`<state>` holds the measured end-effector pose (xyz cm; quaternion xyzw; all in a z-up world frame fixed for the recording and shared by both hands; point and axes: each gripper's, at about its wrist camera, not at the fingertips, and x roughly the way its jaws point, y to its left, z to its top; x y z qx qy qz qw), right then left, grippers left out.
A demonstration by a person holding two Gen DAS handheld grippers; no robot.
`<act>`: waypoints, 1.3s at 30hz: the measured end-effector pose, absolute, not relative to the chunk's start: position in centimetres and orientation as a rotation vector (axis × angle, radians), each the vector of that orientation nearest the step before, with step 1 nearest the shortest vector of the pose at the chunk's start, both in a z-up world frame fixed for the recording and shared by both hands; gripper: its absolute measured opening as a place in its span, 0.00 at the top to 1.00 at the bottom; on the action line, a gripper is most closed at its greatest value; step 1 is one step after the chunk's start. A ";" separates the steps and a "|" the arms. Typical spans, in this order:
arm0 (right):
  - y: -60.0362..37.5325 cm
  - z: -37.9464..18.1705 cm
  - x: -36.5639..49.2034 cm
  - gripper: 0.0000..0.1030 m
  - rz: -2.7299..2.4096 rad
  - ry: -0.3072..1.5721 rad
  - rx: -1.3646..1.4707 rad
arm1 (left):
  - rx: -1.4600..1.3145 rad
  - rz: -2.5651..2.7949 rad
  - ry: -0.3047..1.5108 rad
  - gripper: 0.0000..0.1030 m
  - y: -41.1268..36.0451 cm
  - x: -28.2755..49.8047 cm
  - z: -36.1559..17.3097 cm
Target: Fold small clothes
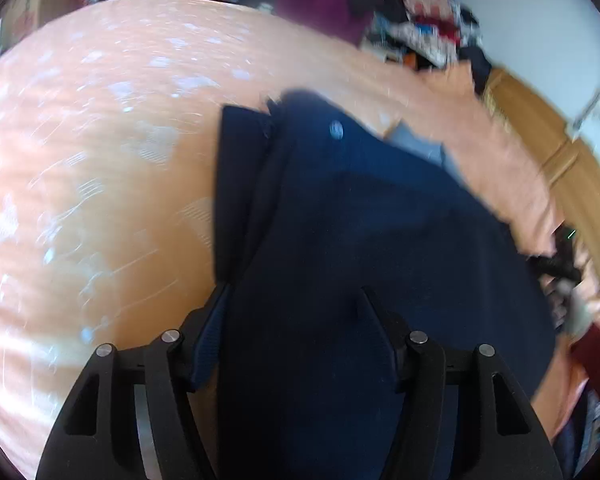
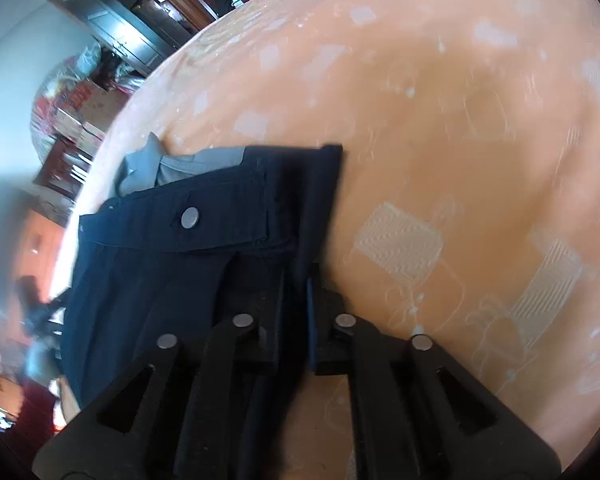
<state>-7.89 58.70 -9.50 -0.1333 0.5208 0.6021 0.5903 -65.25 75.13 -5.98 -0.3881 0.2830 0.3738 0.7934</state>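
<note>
garment: navy shorts (image 1: 360,240) lying on peach bedsheet (image 1: 100,200), silver button (image 2: 190,217) up
left tool (image 1: 292,296): fingers spread, cloth draped between
right tool (image 2: 296,280): clamped on shorts edge

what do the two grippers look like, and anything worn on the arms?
Both are matte black plastic: the left gripper and right gripper each have paired curved linkage bars with triangular cutouts and round silver pivot pins. No cables or markings visible. A dark red sleeve shows at the edge of the left wrist view.
</note>
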 end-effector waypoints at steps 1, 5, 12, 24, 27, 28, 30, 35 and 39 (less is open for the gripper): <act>58.7 -8.3 -8.4 0.69 1.344 1.155 -0.362 | -0.852 0.831 0.585 0.36 75.1 -66.1 -5.4; 56.1 -2.7 -11.6 0.47 1.291 0.961 -0.355 | -0.893 0.864 0.433 0.27 72.6 -70.3 -2.0; 57.6 -1.5 -31.8 0.48 1.825 1.041 -0.403 | -1.028 0.838 0.239 0.21 67.6 -77.8 -4.2; 58.8 -2.6 -55.9 0.45 2.054 0.594 -0.924 | -1.060 0.788 0.157 0.21 68.0 -78.2 -6.1; 59.9 -5.7 -55.9 0.41 1.993 0.601 -0.988 | -1.062 0.771 0.149 0.20 68.1 -78.3 -6.1; 59.8 -6.3 -55.9 0.38 1.998 0.624 -0.980 | -1.061 0.769 0.146 0.19 68.2 -78.3 -6.1; 59.1 -6.7 -56.2 0.34 2.010 0.622 -0.981 | -1.061 0.764 0.141 0.19 68.2 -78.3 -6.1; 58.6 -7.0 -55.4 0.33 2.040 0.687 -0.965 | -1.063 0.758 0.138 0.18 68.2 -78.5 -5.9; 58.5 -7.1 -55.1 0.31 2.050 0.691 -0.961 | -1.060 0.759 0.150 0.18 67.8 -78.4 -5.3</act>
